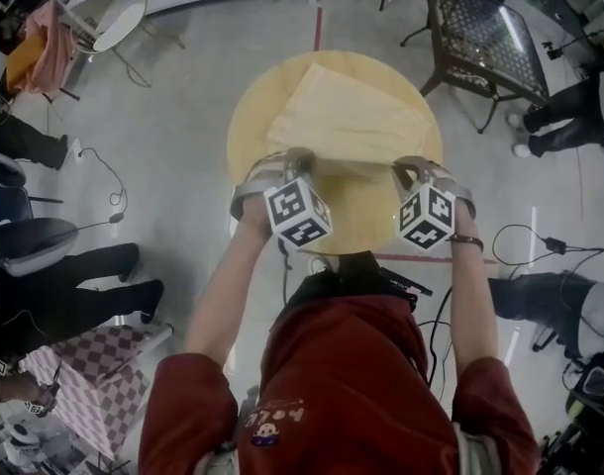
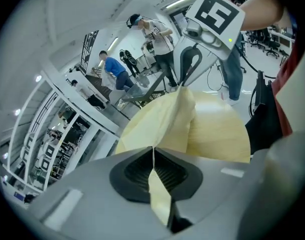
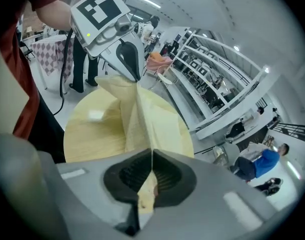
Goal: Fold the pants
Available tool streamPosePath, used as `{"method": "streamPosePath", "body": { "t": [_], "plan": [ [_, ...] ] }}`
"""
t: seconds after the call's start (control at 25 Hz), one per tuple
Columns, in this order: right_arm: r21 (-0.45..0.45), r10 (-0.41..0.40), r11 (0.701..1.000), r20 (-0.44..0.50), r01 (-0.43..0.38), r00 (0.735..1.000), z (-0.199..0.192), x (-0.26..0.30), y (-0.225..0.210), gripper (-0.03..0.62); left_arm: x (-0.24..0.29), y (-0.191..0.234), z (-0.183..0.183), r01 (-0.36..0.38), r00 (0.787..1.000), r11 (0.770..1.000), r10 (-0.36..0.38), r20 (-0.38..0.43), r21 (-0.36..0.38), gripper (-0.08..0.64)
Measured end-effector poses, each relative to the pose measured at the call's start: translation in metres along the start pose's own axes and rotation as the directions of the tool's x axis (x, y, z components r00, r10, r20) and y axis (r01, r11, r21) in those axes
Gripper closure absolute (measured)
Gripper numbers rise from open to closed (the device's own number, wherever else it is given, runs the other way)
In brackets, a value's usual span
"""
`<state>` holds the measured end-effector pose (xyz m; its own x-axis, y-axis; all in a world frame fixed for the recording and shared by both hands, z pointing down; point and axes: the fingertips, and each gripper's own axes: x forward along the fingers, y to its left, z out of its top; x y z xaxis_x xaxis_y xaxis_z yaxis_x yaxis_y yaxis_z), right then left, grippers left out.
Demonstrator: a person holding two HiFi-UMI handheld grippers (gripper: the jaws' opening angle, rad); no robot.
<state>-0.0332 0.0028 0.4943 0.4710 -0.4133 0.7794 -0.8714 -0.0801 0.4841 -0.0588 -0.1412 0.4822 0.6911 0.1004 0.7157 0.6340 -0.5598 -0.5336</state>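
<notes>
Pants (image 1: pixel 352 117): pale yellow, lying on the far half of the round tabletop (image 1: pixel 245 117), near edge lifted off it. Left tongs (image 2: pixel 153 149) and right tongs (image 3: pixel 151 151) are each clamped on that edge. Risks: the thin pinch slips, or an uneven carry skews the fold and drags cloth past the tabletop's far rim.

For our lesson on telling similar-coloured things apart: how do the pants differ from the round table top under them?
The table is round. The pants form a creased, straight-edged panel. The table lies flat, while the near edge of the pants is raised, pinched in the shut fingers of the left gripper and the right gripper. The table shows faint wood grain and the pants are plain cloth. Both are pale yellow.
</notes>
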Motion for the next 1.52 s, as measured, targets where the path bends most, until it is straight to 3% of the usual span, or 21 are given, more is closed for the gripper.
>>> {"method": "streamPosePath", "body": {
  "t": [0.28,0.68,1.2,1.52],
  "plan": [
    [0.013,-0.030,0.999,0.000,0.030,1.000,0.004,0.011,-0.039,0.586,0.024,0.044,0.019,-0.036,0.999,0.999,0.035,0.017,0.023,0.543],
    [0.037,-0.008,0.999,-0.002,0.008,1.000,-0.007,0.056,-0.101,0.586,0.092,0.098,0.044,-0.048,0.999,0.996,0.049,-0.004,0.080,0.542],
    [0.095,0.101,0.991,-0.047,-0.096,0.994,-0.047,0.138,-0.148,0.586,0.209,0.127,0.057,0.072,0.996,0.983,-0.063,-0.061,0.172,0.541],
    [0.123,0.184,0.977,-0.061,-0.175,0.981,-0.070,0.193,-0.158,0.586,0.279,0.127,0.045,0.174,0.978,0.954,-0.140,-0.154,0.242,0.541]
  ]
}}
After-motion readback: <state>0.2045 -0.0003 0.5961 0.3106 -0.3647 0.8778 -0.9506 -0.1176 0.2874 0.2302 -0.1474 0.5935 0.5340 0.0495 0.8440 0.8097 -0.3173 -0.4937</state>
